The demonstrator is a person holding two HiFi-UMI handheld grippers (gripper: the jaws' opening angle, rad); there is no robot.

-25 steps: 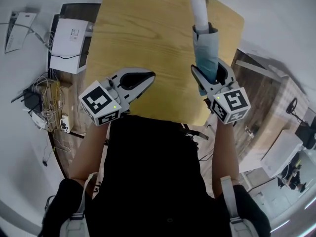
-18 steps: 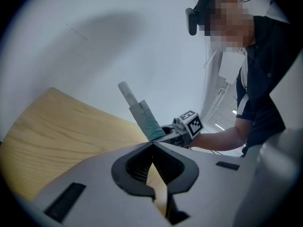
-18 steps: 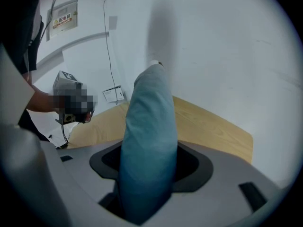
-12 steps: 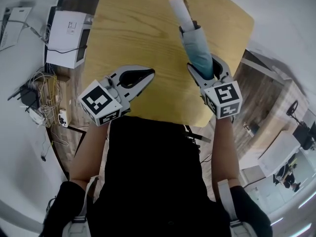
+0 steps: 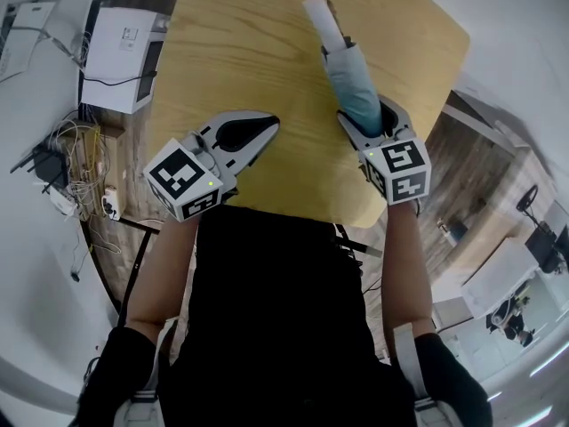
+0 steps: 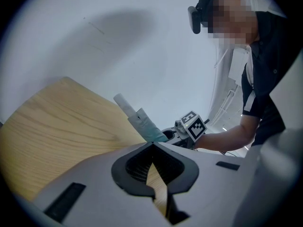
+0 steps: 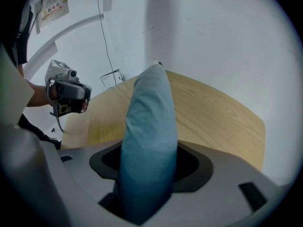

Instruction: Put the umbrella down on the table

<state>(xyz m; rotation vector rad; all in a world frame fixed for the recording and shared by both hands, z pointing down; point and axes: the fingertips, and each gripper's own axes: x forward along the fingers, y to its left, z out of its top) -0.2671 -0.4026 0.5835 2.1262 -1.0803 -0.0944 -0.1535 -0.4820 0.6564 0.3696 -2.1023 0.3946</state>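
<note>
1. The right gripper (image 5: pixel 366 119) has its claw pinched on a folded pale blue fabric umbrella (image 5: pixel 352 83). In the right gripper view the blue cloth (image 7: pixel 149 126) fills the gap between the two grey jaws of that gripper (image 7: pixel 149 161).
2. In the head view the umbrella runs from the claw toward 11 o'clock and ends in a white tube-like end (image 5: pixel 321 20). It lies over the right half of the light wooden table with rounded corners (image 5: pixel 240 52).
3. In the left gripper view the umbrella (image 6: pixel 144 124) slants up toward 11 o'clock, its white end showing against the pale wall beyond the table (image 6: pixel 52 122). No view shows whether the blue part touches the wood.
4. The left gripper (image 5: pixel 267 132) hangs over the table's near edge, at about 9 o'clock from the right gripper and well apart from the umbrella. Its claw (image 6: pixel 154 148) is pressed together at the tips with nothing in it; only wood grain shows through the thin slit lower down.
5. Each gripper carries a cube with black-and-white square markers, the left cube (image 5: pixel 184 185) at 7 o'clock of its jaws and the right cube (image 5: pixel 397 169) at 5 o'clock of its jaws.
6. On the floor at 10 o'clock from the table sits a white flat box (image 5: pixel 120 47), and at 9 o'clock a tangle of cables (image 5: pixel 76 167).
</note>
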